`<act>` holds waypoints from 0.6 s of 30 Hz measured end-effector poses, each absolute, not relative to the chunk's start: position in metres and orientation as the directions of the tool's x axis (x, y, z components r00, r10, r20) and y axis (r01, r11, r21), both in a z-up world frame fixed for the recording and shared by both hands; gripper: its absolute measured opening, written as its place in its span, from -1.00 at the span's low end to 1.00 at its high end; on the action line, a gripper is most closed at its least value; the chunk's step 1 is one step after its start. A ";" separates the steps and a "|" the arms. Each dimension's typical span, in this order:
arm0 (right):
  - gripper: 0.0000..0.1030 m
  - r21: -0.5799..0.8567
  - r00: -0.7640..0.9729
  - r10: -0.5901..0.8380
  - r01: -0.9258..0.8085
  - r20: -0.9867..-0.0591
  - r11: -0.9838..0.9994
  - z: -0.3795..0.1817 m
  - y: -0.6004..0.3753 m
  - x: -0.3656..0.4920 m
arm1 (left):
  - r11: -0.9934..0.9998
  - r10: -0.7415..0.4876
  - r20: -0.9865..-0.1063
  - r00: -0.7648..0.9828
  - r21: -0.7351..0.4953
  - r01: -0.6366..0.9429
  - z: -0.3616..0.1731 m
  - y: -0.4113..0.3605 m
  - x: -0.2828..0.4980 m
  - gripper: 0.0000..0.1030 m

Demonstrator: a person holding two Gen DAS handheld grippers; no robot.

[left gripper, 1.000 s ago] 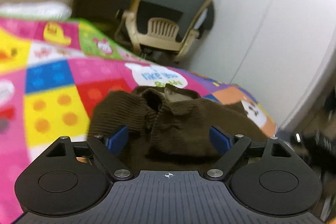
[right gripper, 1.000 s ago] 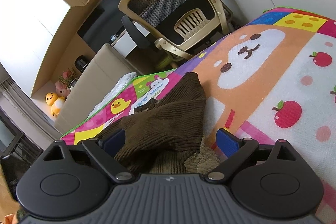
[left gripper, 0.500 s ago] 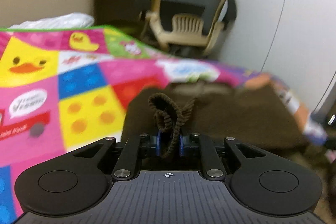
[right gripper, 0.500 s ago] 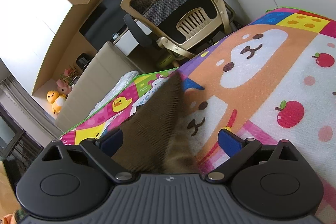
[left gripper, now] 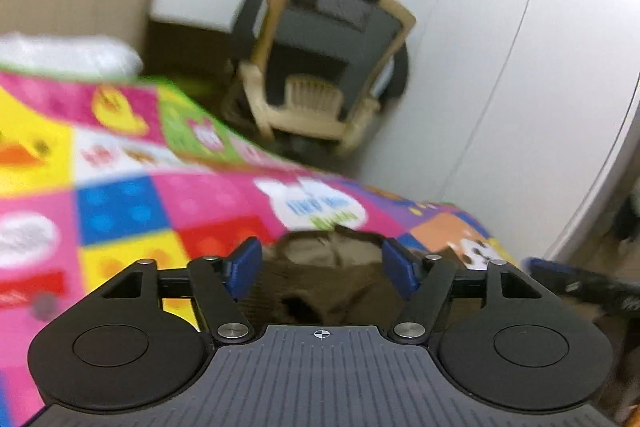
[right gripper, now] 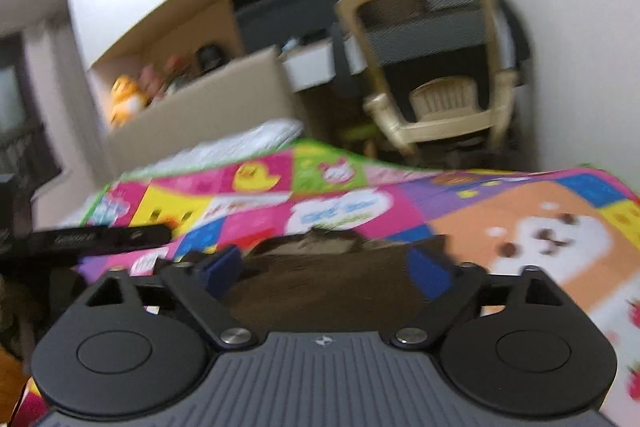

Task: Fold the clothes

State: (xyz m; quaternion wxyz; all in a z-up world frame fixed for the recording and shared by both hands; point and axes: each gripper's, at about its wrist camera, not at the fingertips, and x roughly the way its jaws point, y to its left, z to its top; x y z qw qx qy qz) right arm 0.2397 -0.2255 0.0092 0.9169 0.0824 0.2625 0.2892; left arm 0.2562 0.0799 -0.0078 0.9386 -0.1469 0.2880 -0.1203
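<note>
A dark brown knitted sweater (left gripper: pixel 328 287) lies on the bright patchwork play mat (left gripper: pixel 132 211), its collar opening facing away. My left gripper (left gripper: pixel 322 263) hovers just above it, blue fingers spread wide with nothing clamped between them. In the right wrist view the same sweater (right gripper: pixel 320 279) spreads out flat under my right gripper (right gripper: pixel 324 263), which is open too. Both views are motion-blurred. The other gripper's black body (right gripper: pixel 100 237) shows at the left of the right wrist view.
A beige-framed office chair (left gripper: pixel 332 67) stands beyond the mat's far edge beside a white wall (left gripper: pixel 520 67). A beige sofa back (right gripper: pixel 200 107) with white bedding (right gripper: pixel 240 143) lies at the mat's far left. Shelves with toys are behind.
My left gripper, shut on a fold of the sweater half a second ago, has let it go and opened. The right gripper swung left over the sweater, which now lies flatter.
</note>
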 end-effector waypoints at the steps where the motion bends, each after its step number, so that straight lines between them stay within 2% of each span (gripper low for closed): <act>1: 0.46 0.292 0.671 0.571 -0.492 -0.473 0.820 0.003 -0.215 0.248 | 0.933 -0.293 -0.554 0.779 -0.343 0.107 -0.019 0.079 0.267 0.38; 3: 0.43 0.261 0.636 0.531 -0.473 -0.561 0.842 -0.016 -0.200 0.264 | 0.952 -0.239 -0.649 0.723 -0.304 0.041 -0.042 0.077 0.285 0.34; 5: 0.43 0.229 0.608 0.493 -0.461 -0.622 0.858 -0.031 -0.190 0.276 | 0.965 -0.210 -0.662 0.720 -0.260 0.042 -0.049 0.077 0.289 0.40; 7: 0.43 0.204 0.603 0.484 -0.473 -0.634 0.857 -0.032 -0.189 0.277 | 0.947 -0.250 -0.639 0.727 -0.317 0.048 -0.041 0.088 0.287 0.37; 11: 0.42 0.152 0.678 0.454 -0.457 -0.578 0.877 -0.004 -0.199 0.290 | 0.908 -0.280 -0.570 0.772 -0.418 0.021 -0.020 0.119 0.289 0.40; 14: 0.16 0.131 0.705 0.424 -0.431 -0.569 0.893 0.009 -0.193 0.318 | 0.889 -0.259 -0.602 0.756 -0.454 -0.056 -0.025 0.131 0.310 0.36; 18: 0.15 0.053 0.682 0.383 -0.452 -0.622 0.890 -0.005 -0.151 0.360 | 0.901 -0.254 -0.663 0.704 -0.427 -0.078 -0.048 0.122 0.329 0.37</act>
